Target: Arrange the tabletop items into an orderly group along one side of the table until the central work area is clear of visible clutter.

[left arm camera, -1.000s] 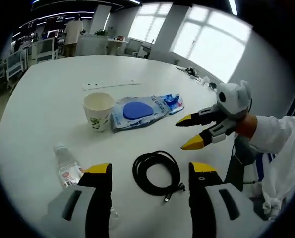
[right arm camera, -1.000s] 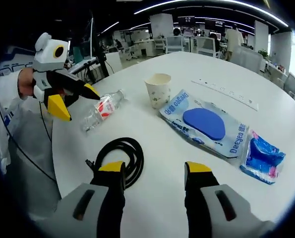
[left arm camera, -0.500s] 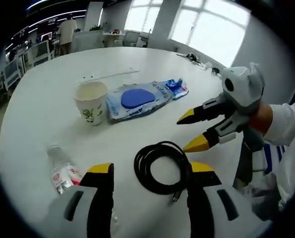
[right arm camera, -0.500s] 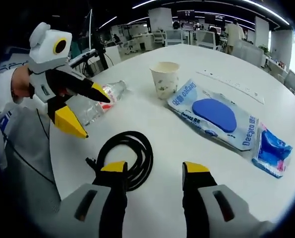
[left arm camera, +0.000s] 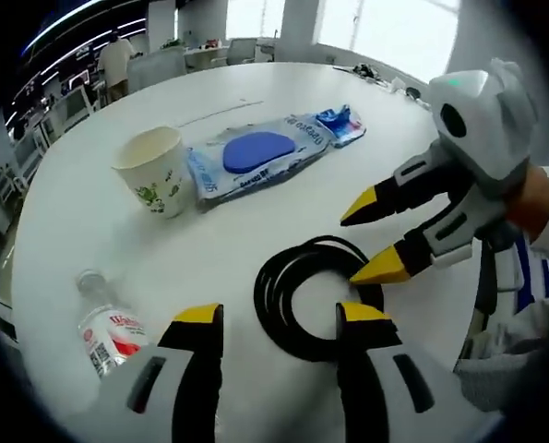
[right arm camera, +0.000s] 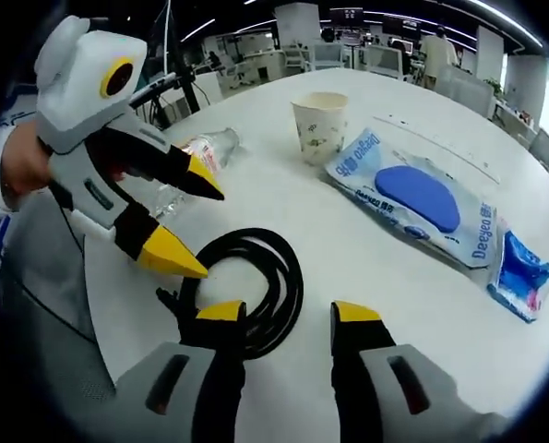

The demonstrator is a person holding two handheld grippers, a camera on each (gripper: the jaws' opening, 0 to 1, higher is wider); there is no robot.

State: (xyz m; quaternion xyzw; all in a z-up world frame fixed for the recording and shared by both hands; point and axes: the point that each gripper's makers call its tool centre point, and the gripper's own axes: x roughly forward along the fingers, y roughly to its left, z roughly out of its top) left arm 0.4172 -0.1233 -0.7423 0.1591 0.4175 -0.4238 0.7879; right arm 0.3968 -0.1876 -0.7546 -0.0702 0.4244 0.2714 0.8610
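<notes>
A coiled black cable (left arm camera: 272, 293) (right arm camera: 291, 277) lies on the white round table (left arm camera: 256, 221), just ahead of both grippers. My left gripper (left arm camera: 279, 318) is open, its jaws on either side of the coil's near edge. My right gripper (left arm camera: 371, 242) comes in from the right, open, with its lower tip over the coil's right rim. In the right gripper view my right gripper (right arm camera: 288, 314) stands open at the coil, and my left gripper (right arm camera: 200, 229) hangs open over its left side. Beyond are a paper cup (left arm camera: 154, 171) (right arm camera: 318, 125), a blue wipes pack (left arm camera: 256, 157) (right arm camera: 422, 198), a small blue packet (left arm camera: 341, 123) (right arm camera: 523, 277) and a lying plastic bottle (left arm camera: 103, 323) (right arm camera: 191, 157).
A thin white strip (left arm camera: 220, 111) (right arm camera: 431, 138) lies near the table's far edge. The table's near edge runs close behind the cable, by the person's white sleeves. Office desks, chairs and a standing person (left arm camera: 115, 60) are in the background.
Both grippers have closed in on the cable and on each other. The cable, cup, packs and bottle have stayed where they were.
</notes>
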